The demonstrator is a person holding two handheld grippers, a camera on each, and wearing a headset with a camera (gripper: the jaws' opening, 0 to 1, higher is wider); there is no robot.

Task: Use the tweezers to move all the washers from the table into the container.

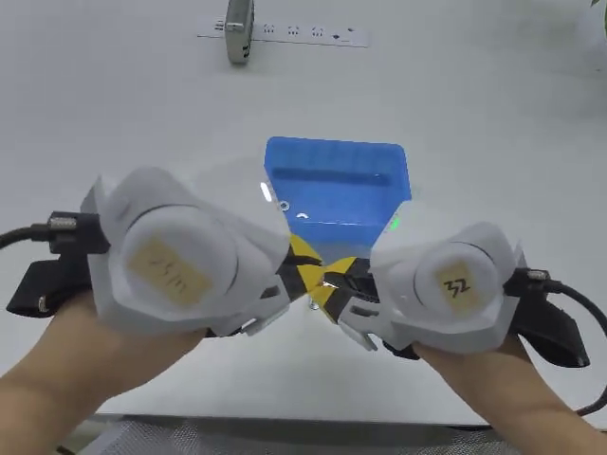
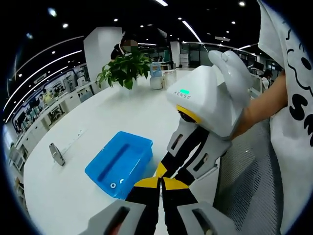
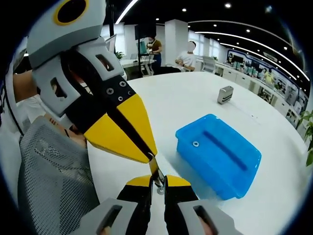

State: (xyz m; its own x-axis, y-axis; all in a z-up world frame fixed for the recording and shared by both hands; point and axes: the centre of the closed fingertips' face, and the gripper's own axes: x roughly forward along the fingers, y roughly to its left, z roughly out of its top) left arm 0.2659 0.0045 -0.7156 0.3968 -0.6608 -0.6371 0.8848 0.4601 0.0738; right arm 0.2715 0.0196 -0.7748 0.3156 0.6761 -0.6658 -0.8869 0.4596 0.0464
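Observation:
Both grippers meet tip to tip just in front of the blue container [image 1: 337, 190] [image 2: 120, 166] [image 3: 217, 154]. My left gripper [image 1: 302, 261] [image 2: 161, 183] [image 3: 146, 154] is shut on thin metal tweezers [image 3: 155, 170], which stick out from its yellow jaws. The tweezers' free end sits between the jaws of my right gripper [image 1: 332, 280] [image 3: 157, 183] [image 2: 164, 169], which close on it. A washer [image 3: 195, 144] [image 2: 113, 185] [image 1: 283, 206] lies inside the container, and a second washer [image 2: 121, 181] lies beside it. I cannot tell whether the tweezers hold a washer.
A power strip [image 1: 285, 32] and a small metal block [image 1: 239, 28] [image 2: 56, 154] [image 3: 225, 94] lie at the table's far side. A potted plant [image 2: 124, 68] stands further off. A mesh chair [image 3: 49, 161] is near the table's front edge.

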